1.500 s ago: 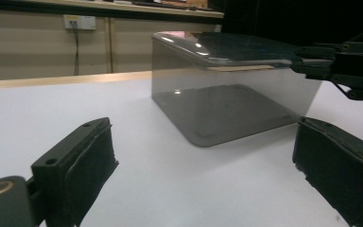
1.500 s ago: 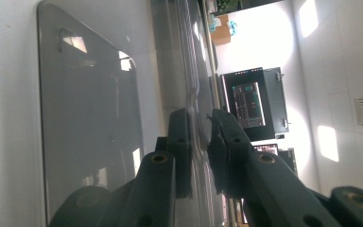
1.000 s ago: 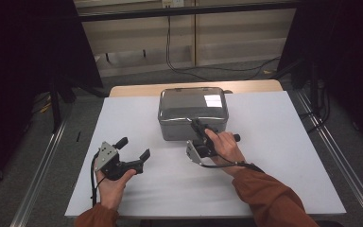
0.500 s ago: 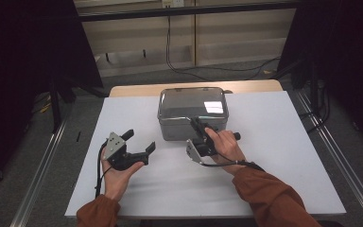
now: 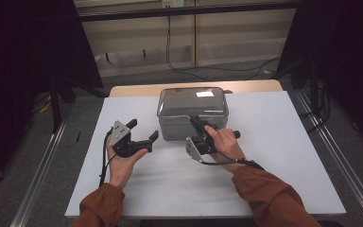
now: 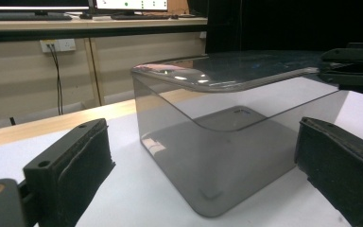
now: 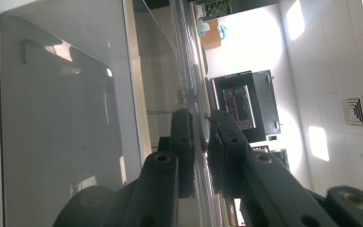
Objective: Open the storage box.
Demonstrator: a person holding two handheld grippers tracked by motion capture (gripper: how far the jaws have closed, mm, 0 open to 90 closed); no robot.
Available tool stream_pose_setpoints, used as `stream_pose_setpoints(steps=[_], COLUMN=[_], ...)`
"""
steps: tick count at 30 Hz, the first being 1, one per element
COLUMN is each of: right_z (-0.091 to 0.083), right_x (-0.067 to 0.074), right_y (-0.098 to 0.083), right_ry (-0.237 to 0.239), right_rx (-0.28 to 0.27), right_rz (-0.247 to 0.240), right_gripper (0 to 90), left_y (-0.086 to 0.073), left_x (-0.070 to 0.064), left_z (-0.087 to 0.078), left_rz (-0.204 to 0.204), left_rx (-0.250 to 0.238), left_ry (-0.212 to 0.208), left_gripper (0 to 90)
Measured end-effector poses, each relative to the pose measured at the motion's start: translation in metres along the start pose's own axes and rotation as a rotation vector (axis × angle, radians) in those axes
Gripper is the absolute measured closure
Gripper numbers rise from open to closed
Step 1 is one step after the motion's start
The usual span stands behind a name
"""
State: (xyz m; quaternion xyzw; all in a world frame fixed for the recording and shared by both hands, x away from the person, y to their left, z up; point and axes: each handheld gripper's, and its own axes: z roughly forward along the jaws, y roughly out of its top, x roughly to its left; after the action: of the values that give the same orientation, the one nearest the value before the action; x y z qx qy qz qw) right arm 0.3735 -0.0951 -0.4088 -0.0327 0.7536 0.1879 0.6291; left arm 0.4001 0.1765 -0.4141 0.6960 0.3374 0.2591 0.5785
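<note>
Smoky plastic box [image 5: 193, 113] mid-table; right gripper [image 5: 197, 124] pinches lid [image 7: 196, 118] near edge; left gripper [image 5: 141, 131] wide open, empty, bare table [image 5: 283, 142] around.

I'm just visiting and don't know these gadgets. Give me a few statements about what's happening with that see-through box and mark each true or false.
1. The right gripper is clamped on the edge of the lid of the clear box. True.
2. The left gripper is shut on the box. False: its jaws stand open, apart from the box's left side.
3. The box stands on a white table. True.
4. The box is packed with fruit. False: it looks empty, its floor visible through the wall.
5. Both hands wear no sleeves. False: rust-brown sleeves cover the forearms.
</note>
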Motion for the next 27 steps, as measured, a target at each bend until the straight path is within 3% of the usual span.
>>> stream_pose_setpoints(steps=[7, 10, 13, 15, 19, 24, 26, 27], right_z=[0.0, 0.002, 0.002, 0.002, 0.002, 0.003, 0.002, 0.002], right_x=[-0.002, -0.004, -0.006, -0.009, -0.011, -0.012, -0.012, -0.012], right_y=[0.0, 0.002, 0.003, 0.002, 0.002, 0.002, 0.002, 0.002], right_ry=[-0.005, -0.007, -0.012, -0.016, -0.022, -0.021, -0.021, -0.02], right_rx=[0.0, -0.001, -0.001, -0.001, -0.003, -0.007, -0.004, -0.006], right_rz=[0.003, -0.009, -0.003, 0.002, 0.005, -0.003, 0.0, -0.006], right_gripper=[80.6, 80.8, 80.9, 81.1, 81.2, 81.3, 81.4, 81.5], left_y=[0.003, 0.007, 0.008, 0.01, 0.014, 0.02, 0.019, 0.019], left_x=[0.005, 0.005, 0.003, 0.004, 0.006, 0.006, 0.007, 0.006], left_z=[0.019, 0.032, 0.039, 0.045, 0.054, 0.065, 0.066, 0.066], left_rz=[0.025, 0.054, 0.043, 0.068, 0.051, 0.072, 0.021, 0.02], left_rx=[0.001, 0.005, 0.01, 0.022, 0.01, 0.0, -0.004, 0.002], left_ry=[0.014, 0.017, 0.009, 0.005, 0.012, 0.018, 0.011, 0.011], left_gripper=[4.4, 4.9, 5.1, 5.1, 5.3, 5.8, 6.2, 6.8])
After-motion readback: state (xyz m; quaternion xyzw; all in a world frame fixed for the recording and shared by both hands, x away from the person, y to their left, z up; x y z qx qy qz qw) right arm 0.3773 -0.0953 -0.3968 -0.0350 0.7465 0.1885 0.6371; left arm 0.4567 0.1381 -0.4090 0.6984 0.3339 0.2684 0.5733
